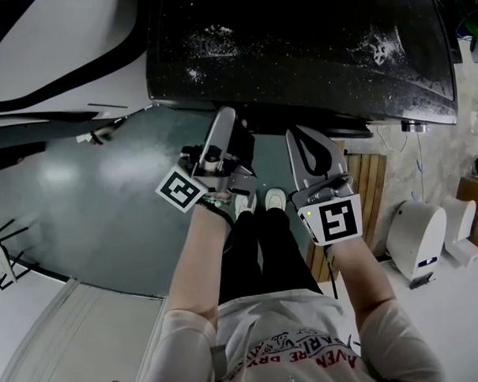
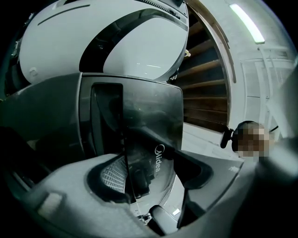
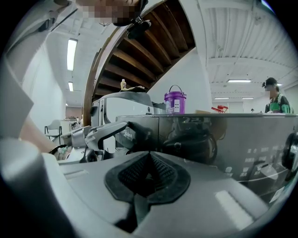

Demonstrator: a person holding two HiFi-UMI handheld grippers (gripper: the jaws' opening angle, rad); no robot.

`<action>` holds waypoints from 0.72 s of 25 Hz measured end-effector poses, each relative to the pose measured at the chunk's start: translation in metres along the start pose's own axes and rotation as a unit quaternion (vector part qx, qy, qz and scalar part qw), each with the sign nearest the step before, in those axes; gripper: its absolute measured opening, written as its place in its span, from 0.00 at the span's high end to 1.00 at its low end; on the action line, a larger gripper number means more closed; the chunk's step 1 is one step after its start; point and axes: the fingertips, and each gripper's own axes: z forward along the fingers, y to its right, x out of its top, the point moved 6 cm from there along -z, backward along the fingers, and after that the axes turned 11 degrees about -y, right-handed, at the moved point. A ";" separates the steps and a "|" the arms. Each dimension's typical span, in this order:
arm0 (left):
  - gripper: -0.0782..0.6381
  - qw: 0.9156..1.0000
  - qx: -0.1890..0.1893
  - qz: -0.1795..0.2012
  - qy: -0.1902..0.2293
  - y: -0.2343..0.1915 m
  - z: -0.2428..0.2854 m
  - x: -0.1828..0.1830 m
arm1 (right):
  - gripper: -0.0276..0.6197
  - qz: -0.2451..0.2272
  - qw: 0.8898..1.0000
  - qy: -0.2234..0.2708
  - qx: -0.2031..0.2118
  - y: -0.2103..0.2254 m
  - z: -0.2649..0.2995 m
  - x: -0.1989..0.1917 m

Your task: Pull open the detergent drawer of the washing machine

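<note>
Grey left tongs (image 2: 150, 176) open astride drawer (image 2: 139, 118).

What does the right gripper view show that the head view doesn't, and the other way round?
Only the right gripper view: a purple bucket beyond the washing machine, a distant person in a cap, and the right gripper with its fingers closed together, empty.
Only the head view: white specks on the machine's dark top, and the person's shoes.
Both: the washing machine and the left gripper at its front.
</note>
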 end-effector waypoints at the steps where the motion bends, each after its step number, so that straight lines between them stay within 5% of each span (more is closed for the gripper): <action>1: 0.46 1.000 0.000 0.000 0.000 0.000 -0.001 0.000 | 0.96 -0.001 1.000 -0.001 -0.001 -0.001 -0.001 -0.002; 18: 0.50 1.000 -0.007 -0.002 0.005 0.001 -0.008 -0.005 | 0.96 -0.007 0.998 -0.001 -0.056 -0.009 -0.009 -0.018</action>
